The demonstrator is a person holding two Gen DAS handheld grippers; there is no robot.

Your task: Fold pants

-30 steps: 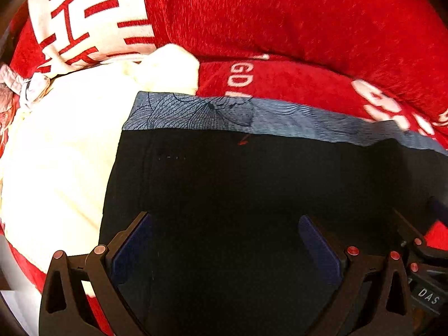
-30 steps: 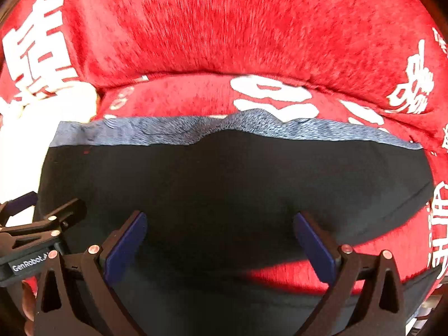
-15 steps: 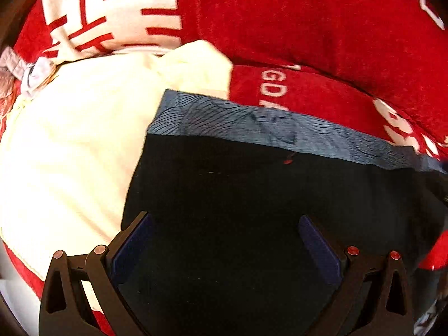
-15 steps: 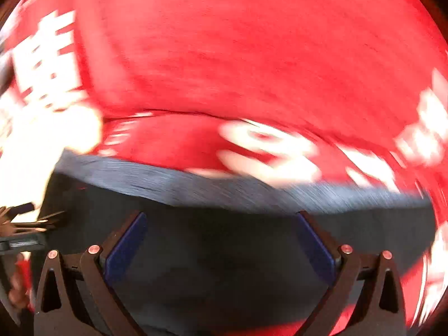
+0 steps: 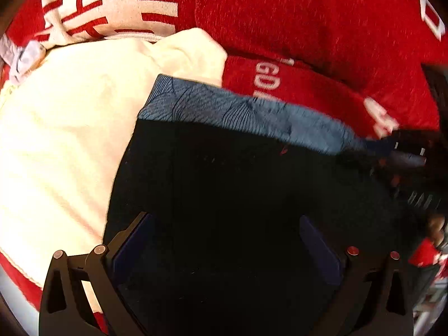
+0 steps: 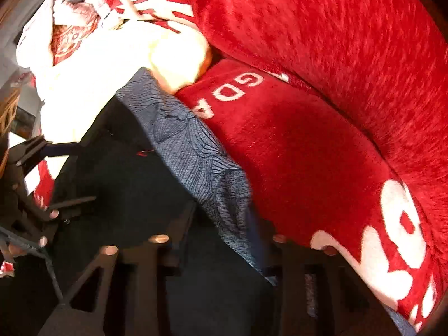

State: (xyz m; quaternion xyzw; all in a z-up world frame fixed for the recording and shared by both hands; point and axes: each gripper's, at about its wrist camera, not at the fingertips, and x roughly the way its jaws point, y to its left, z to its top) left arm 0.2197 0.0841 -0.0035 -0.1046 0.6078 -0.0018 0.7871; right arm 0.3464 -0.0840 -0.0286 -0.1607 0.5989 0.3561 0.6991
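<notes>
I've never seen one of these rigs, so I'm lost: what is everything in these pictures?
pants: one, black, spread on the red cover under both grippers
waistband: one, blue-grey with a line pattern, along the pants' far edge
cover: one, red plush with white lettering, under and behind the pants
white cloth: one, cream, lying on the left beside the pants
left gripper: one, black with blue pads, jaws wide open over the pants
right gripper: one, black, jaws have just been closing, waistband between them; whether they pinch it I cannot tell
</notes>
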